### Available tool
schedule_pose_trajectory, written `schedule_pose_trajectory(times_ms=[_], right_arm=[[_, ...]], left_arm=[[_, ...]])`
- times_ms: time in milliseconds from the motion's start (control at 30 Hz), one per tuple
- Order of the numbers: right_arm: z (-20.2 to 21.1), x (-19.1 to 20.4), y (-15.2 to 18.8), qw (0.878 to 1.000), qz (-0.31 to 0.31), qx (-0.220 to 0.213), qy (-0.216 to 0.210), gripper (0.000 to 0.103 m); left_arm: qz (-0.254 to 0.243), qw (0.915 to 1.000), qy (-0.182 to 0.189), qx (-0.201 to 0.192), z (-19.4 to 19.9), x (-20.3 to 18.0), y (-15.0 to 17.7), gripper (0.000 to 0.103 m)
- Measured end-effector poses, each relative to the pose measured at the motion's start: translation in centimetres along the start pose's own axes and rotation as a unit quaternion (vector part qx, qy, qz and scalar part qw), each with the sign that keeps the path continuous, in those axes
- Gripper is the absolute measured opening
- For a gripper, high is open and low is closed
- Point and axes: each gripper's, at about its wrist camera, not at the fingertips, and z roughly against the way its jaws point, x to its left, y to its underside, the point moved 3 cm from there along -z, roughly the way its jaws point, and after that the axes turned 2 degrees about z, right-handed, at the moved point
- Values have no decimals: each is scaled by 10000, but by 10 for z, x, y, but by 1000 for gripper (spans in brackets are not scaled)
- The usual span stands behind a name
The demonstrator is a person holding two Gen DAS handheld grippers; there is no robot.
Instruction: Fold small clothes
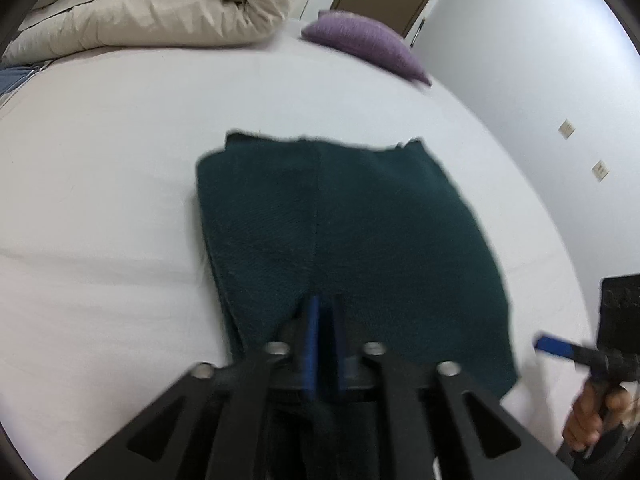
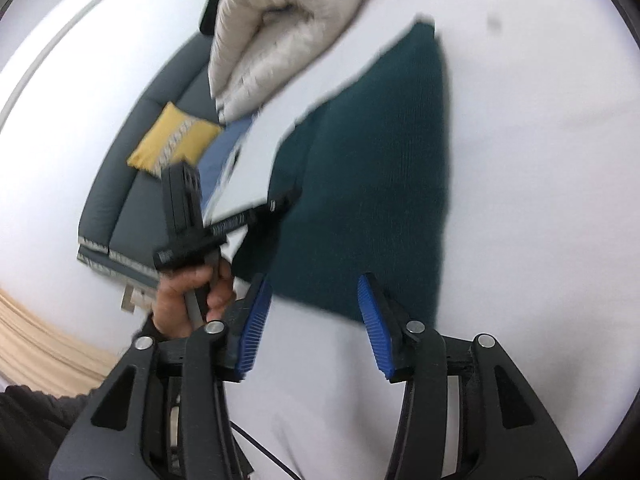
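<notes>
A dark green folded garment (image 1: 352,232) lies flat on the white bed sheet (image 1: 120,160). In the left wrist view my left gripper (image 1: 325,312) sits low over the garment's near edge, its blue pads only a narrow gap apart, and I see no cloth pinched between them. In the right wrist view my right gripper (image 2: 312,304) stands open over bare sheet just short of the garment (image 2: 372,184), with nothing between its fingers. That view also shows the left gripper (image 2: 294,194), held by a hand (image 2: 188,300), with its tip at the garment's left edge.
A rolled beige duvet (image 1: 160,12) lies at the far side of the bed, with a purple pillow (image 1: 368,44) to its right. Beside the bed stands a grey sofa (image 2: 120,200) with a yellow cushion (image 2: 176,140). A wall with sockets (image 1: 566,130) runs along the right.
</notes>
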Motion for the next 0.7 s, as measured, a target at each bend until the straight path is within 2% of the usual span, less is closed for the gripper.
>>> schedule_pose_trajectory(times_ms=[33, 67, 100, 167, 300, 467, 567, 667, 700], right_arm=[[7, -2, -5, 9998, -18, -130, 144, 65], [16, -6, -12, 9989, -38, -307, 339, 73], [23, -10, -19, 9982, -33, -419, 430, 73], [26, -19, -34, 9975, -147, -413, 555, 73], [14, -38, -56, 9971, -469, -248, 548, 73], [-33, -55, -65, 9954, -918, 37, 284, 73], [-69, -59, -65, 9943, -1006, 238, 276, 73], [-87, -59, -67, 9942, -1039, 255, 146, 70], [-92, -58, -70, 9941, -1046, 264, 139, 70]], left_arm=[[96, 9997, 42, -233, 15, 4, -2, 53], [163, 9992, 61, -359, 23, 6, -3, 61], [273, 9982, 43, -529, 34, 12, -5, 71], [505, 9966, 46, -650, 45, 25, -11, 72], [1031, 9941, 298, -185, 25, 52, -16, 72], [1465, 9867, 618, 333, -15, 56, -10, 72], [1501, 9857, 667, 388, -25, 54, -14, 72], [1738, 9790, 957, 474, -35, 59, -23, 71], [1797, 9772, 1013, 506, -37, 60, -25, 67]])
